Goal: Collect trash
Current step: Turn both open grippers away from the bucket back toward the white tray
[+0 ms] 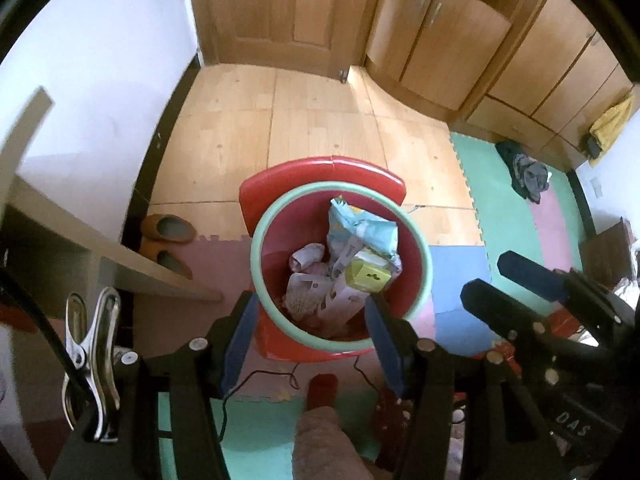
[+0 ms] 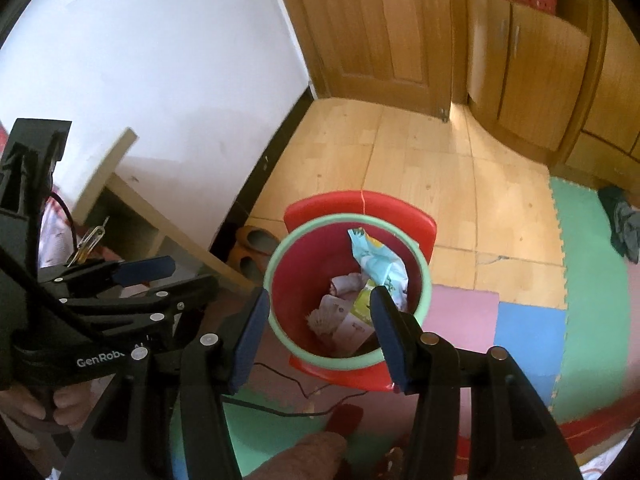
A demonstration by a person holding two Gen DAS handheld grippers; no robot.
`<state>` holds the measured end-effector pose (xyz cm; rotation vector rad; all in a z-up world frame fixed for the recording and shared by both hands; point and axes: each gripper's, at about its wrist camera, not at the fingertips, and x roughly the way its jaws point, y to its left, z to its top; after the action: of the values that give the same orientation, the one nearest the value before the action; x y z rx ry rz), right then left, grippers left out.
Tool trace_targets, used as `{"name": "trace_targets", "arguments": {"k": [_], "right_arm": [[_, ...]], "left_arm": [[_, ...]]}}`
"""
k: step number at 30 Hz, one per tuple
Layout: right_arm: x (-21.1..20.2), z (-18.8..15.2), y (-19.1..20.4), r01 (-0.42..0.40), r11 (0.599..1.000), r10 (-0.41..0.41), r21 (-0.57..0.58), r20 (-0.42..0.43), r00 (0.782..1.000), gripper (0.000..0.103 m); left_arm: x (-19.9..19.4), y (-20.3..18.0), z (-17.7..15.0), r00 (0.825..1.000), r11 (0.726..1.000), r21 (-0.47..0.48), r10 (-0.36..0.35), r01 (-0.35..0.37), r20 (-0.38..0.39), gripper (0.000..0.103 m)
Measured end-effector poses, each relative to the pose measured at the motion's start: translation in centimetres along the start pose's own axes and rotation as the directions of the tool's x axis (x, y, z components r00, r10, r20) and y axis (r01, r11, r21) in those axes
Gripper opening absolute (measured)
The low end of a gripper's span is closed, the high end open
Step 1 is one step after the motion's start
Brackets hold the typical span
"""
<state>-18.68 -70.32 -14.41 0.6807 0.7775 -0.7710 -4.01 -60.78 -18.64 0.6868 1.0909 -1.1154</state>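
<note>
Both hand-held grippers are seen above the bin: the left hand-held gripper [image 1: 310,328] stands with jaws apart and nothing between them, and the right hand-held gripper [image 2: 318,330] is likewise parted and empty. The trash already collected lies inside the red bin [image 1: 420,236] with its green rim: a pale blue wrapper [image 1: 362,226] leaning against the far wall, a yellow-green carton [image 1: 368,276] below it, and crumpled paper [image 1: 306,258] at the bottom. The drop step is judged done, and a search for the next piece is judged to be in hand. A dark bundle of cloth [image 1: 528,176] on the green foam mat [image 1: 484,184] is a possible candidate, though it cannot be told whether it counts as trash. The next move would call for a swing away from the bin and a low approach with jaws kept apart. Room is bounded on the left by a board shelf [image 1: 132,264] with slippers [image 1: 168,230] beside it, and at the back by the door [image 1: 264,12] and cabinets [image 1: 440,40]. Open wood floor [image 1: 320,120] lies between. A thin black cable [image 1: 256,380] near the bin base could be snagged.
</note>
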Motion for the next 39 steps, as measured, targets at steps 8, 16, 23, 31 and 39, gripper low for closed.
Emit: {"name": "trace_targets", "arguments": {"k": [8,16,23,31,39], "right_arm": [[-5.7,-0.5,2.1,-0.044,0.998,0.047,-0.044,0.056,0.997,0.054],[-11.0,-0.6,5.3,-0.106,0.989,0.118,-0.104,0.114,0.986,0.054],[-14.6,-0.8,9.1,-0.191,0.968,0.213,-0.162,0.136,0.967,0.054],[-16.3,-1.9,15.3,-0.280,0.919,0.312,-0.276,0.077,0.947,0.054],[-16.5,-3.2,22.5,-0.401,0.822,0.422,-0.403,-0.041,0.906,0.054]], "left_arm": [[-6.3,-0.6,-1.7,0.998,0.998,-0.054,-0.003,0.006,0.059,0.059],[-13.8,-0.6,-4.1,0.988,0.993,-0.115,0.001,0.017,0.157,0.059],[-19.6,1.4,-7.2,0.976,0.978,-0.206,0.039,0.007,0.215,0.059],[-24.9,5.2,-12.1,0.963,0.947,-0.322,0.098,-0.012,0.252,0.059],[-29.2,10.3,-17.7,0.944,0.875,-0.481,0.204,-0.058,0.257,0.059]]}}
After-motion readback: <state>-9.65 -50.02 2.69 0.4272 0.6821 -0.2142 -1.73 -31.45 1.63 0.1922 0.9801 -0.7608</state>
